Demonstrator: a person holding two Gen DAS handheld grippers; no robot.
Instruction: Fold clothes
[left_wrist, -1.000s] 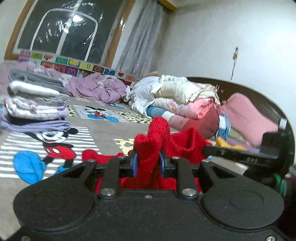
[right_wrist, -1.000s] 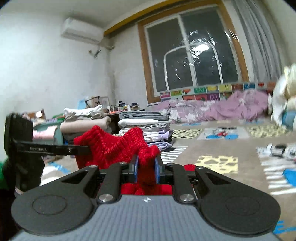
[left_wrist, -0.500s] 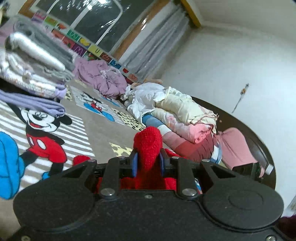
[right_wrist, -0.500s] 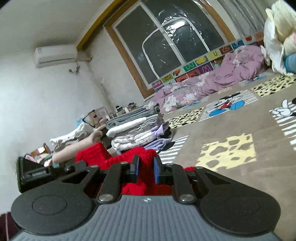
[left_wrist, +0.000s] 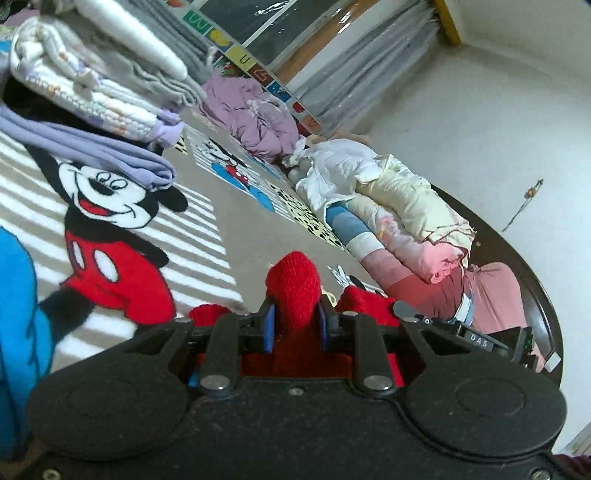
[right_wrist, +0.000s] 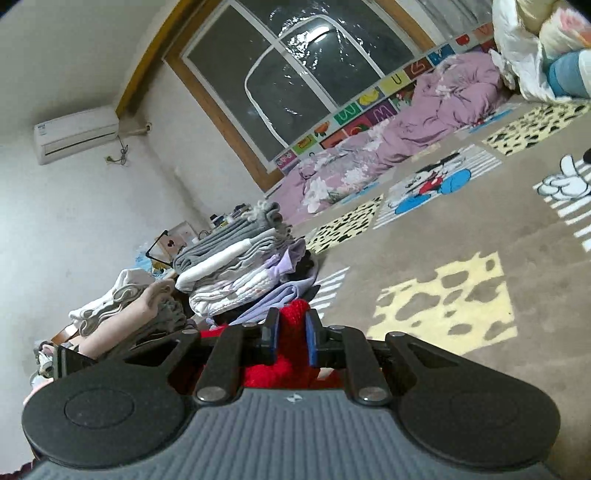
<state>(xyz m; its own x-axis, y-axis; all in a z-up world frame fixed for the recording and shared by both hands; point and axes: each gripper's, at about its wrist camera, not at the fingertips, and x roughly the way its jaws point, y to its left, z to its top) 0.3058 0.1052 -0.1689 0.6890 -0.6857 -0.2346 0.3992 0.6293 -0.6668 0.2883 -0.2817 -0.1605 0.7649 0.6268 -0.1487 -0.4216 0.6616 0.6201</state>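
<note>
A red knitted garment (left_wrist: 293, 284) bulges up between the blue pads of my left gripper (left_wrist: 294, 326), which is shut on it. More of the red knit (left_wrist: 364, 301) shows to the right, beside the other gripper's black body (left_wrist: 476, 338). In the right wrist view the same red knitted garment (right_wrist: 293, 312) is pinched by my right gripper (right_wrist: 291, 338), also shut on it. Most of the garment hangs hidden below both gripper bodies. Both views are tilted, low over the cartoon-mouse carpet (left_wrist: 207, 236).
A stack of folded clothes (left_wrist: 92, 81) (right_wrist: 236, 269) stands on the carpet at the left. A heap of unfolded laundry (left_wrist: 388, 206) lies at the right by a dark curved edge (left_wrist: 532, 280). A crumpled purple quilt (right_wrist: 406, 122) lies under the window.
Both grippers have dropped lower and tilted, still shut on the red knit. Less of the garment shows above the fingers, and the folded stack looms closer in the left view.
</note>
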